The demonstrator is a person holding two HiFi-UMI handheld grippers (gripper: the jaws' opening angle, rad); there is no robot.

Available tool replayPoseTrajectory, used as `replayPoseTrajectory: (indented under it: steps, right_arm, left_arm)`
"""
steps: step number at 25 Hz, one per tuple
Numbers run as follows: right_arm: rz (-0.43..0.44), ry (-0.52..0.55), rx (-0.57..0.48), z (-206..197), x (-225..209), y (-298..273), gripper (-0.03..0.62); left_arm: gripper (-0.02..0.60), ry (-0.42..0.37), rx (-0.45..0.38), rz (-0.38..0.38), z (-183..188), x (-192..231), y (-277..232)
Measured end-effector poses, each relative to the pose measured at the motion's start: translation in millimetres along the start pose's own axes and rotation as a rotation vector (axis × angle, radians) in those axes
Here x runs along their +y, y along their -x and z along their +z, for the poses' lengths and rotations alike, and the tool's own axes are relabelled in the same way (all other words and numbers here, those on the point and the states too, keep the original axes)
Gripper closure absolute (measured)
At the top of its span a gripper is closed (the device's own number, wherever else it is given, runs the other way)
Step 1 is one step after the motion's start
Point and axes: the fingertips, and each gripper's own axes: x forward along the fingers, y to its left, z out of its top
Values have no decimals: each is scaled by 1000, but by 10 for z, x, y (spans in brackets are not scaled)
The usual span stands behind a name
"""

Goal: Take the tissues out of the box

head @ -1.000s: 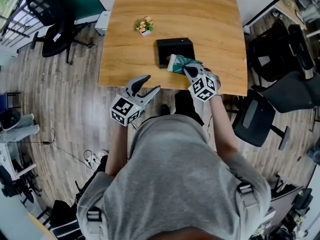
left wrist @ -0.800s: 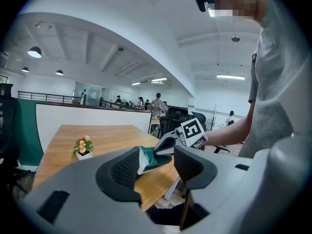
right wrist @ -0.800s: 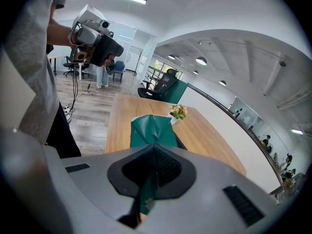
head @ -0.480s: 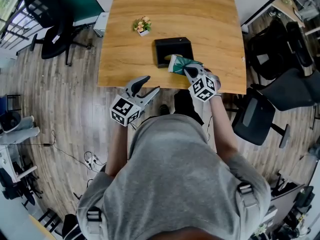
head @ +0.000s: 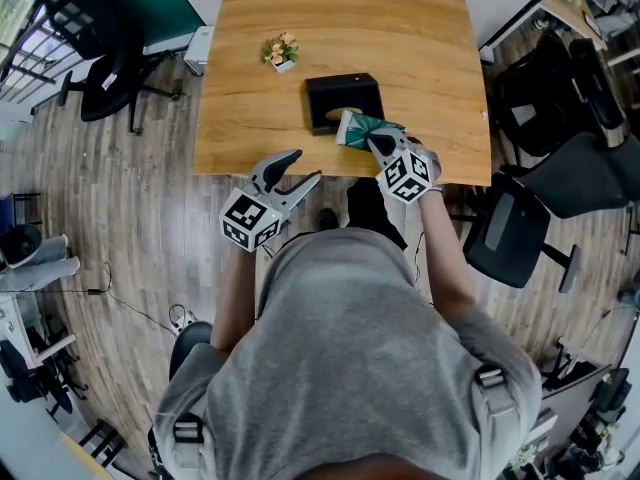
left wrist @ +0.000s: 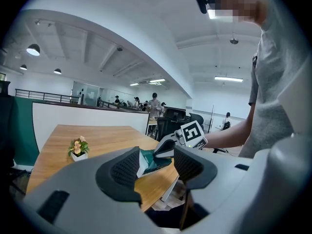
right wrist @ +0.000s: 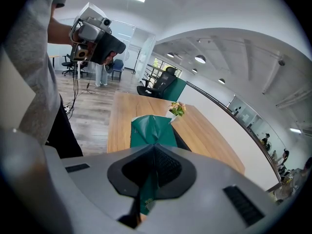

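Note:
A black tissue box (head: 340, 96) stands on the wooden table (head: 300, 8) near its front edge. My right gripper (head: 378, 142) is shut on a green tissue pack (head: 358, 126) and holds it just in front of the box. In the right gripper view the green pack (right wrist: 151, 130) sticks out past the closed jaws of the right gripper (right wrist: 153, 152). My left gripper (head: 296, 168) hangs open off the table's front edge, to the left of the pack. In the left gripper view, nothing lies between the left gripper's (left wrist: 155, 165) jaws; the pack (left wrist: 152, 161) shows beyond them.
A small potted flower (head: 281, 52) stands on the table behind and left of the box. Black office chairs (head: 515, 243) stand at the right and one (head: 110, 63) at the far left. Wooden floor surrounds the table.

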Motion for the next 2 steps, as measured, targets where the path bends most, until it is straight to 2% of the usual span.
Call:
replayPoseTrajectory:
  steps: [2]
  right_arm:
    - [0,-2,3,-25,2,4,591]
  left_arm:
    - [345,2,1,-2,-1,-9,-14]
